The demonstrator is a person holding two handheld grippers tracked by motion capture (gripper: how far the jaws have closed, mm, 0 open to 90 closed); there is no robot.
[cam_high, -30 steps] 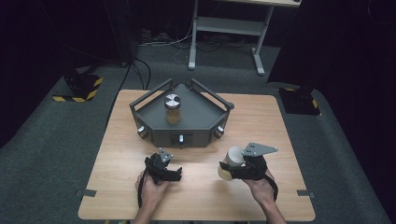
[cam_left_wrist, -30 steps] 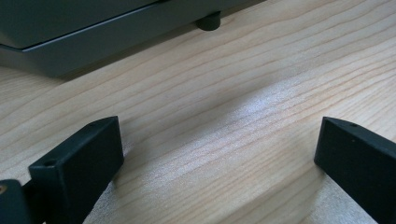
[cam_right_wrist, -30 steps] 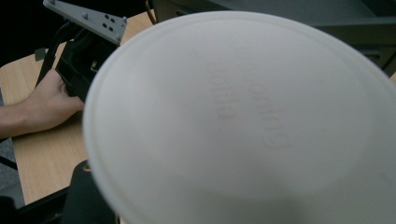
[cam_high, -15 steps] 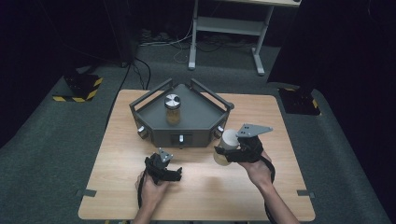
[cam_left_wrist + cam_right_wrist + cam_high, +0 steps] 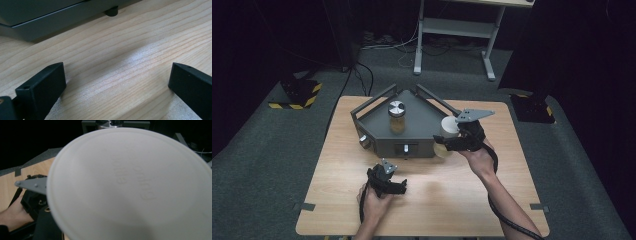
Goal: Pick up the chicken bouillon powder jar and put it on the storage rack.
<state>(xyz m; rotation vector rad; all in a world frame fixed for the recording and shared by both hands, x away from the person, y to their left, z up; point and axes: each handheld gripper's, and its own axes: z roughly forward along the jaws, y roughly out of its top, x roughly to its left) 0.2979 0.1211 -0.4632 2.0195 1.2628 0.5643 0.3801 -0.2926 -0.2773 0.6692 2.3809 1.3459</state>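
A jar with a white lid [image 5: 449,125] hangs in the air by the front right corner of the grey tray [image 5: 424,121], with my right gripper [image 5: 446,143] shut on its yellowish body. In the right gripper view that white lid [image 5: 130,185] sits very close and hides the jaws. A second jar with a silver lid [image 5: 396,116] stands upright in the tray. My left gripper [image 5: 398,185] rests low on the wooden table [image 5: 452,200] in front of the tray, open, with only bare wood between its pads [image 5: 42,87].
The grey tray has raised rails along its back sides and a knob [image 5: 365,143] on its front face [image 5: 37,20]. A white metal stand [image 5: 452,30] and cables lie on the dark floor beyond the table. The left hand and its gripper [image 5: 32,202] show at the right gripper view's left.
The right hand has carried the white-lidded jar up off the table and away toward the tray's front right corner. The left gripper has stayed where it was.
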